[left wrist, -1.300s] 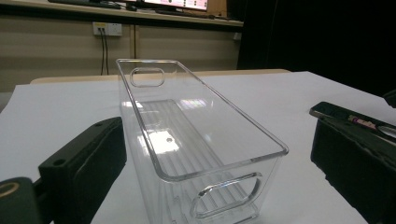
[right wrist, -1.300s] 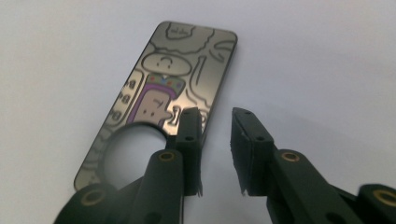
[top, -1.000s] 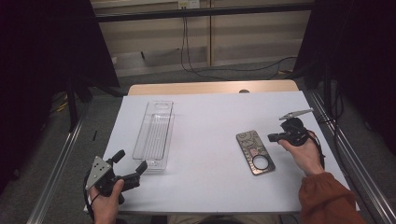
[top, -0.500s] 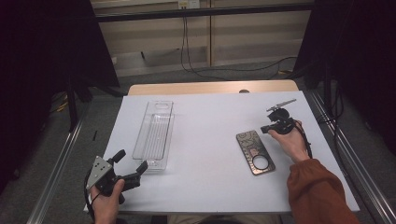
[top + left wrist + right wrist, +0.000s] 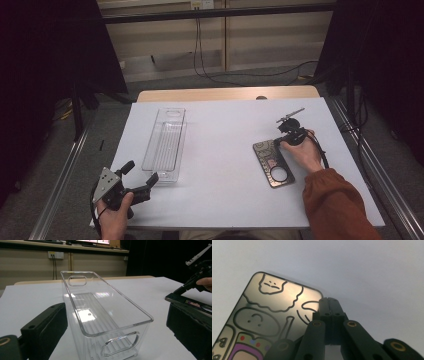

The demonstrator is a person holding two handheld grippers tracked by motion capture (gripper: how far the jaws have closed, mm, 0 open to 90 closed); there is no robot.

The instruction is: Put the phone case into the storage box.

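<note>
One flat phone case (image 5: 272, 162), printed with cartoon figures, lies at the right centre of the high view on the white table (image 5: 220, 150), and your right gripper (image 5: 286, 139) sits at its far corner. In the right gripper view its jaws are pressed together with nothing between them, tips resting at the case's rounded corner (image 5: 318, 293). To my eye you are set to nudge or pry that corner, not grasp it.

The likely trouble: the case is thin and lies flush, so closed tips may skate over its glossy face or push it away across the smooth sheet instead of lifting an edge. Pressing too steeply could pin it down.

Toward the lower left of the high view, your left gripper (image 5: 141, 176) rests with jaws spread wide, holding nothing, just before the near end of the clear plastic bin (image 5: 165, 145), which stands well apart from the case.
</note>
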